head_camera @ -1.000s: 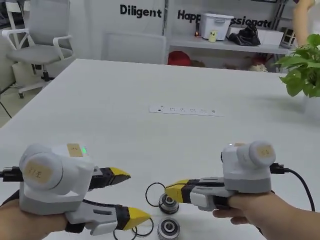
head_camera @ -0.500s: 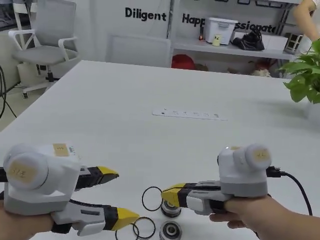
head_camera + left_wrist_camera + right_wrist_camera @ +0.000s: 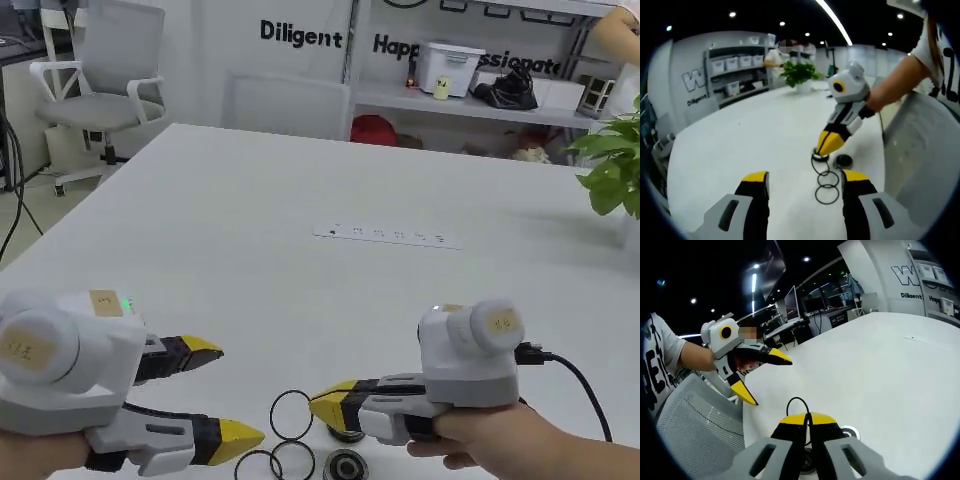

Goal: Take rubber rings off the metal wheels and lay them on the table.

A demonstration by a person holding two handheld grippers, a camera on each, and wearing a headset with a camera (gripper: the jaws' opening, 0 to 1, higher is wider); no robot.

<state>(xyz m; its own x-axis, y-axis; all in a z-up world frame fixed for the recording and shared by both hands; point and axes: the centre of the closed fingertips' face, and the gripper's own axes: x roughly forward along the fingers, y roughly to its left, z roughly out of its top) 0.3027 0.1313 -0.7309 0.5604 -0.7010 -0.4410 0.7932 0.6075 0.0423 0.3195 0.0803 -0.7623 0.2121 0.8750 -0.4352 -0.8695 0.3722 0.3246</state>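
Observation:
In the head view my right gripper is shut on the edge of a black rubber ring, just left of a metal wheel half hidden under it. A second wheel sits nearer the table edge. Two more rings lie flat beside it. My left gripper hovers open to the left, with nothing between its fingers. The left gripper view has its own open gripper facing the rings, a wheel and the right gripper. The right gripper view has shut tips with the ring looping out.
A white power strip lies mid-table. A potted plant stands at the right edge. An office chair and shelves are beyond the table. The wheels sit close to the table's near edge, with a grey mesh chair back beside it.
My right gripper has drawn left, away from the wheel, with the ring moving along at its tips. The left gripper has dropped lower and left. The head camera has tilted.

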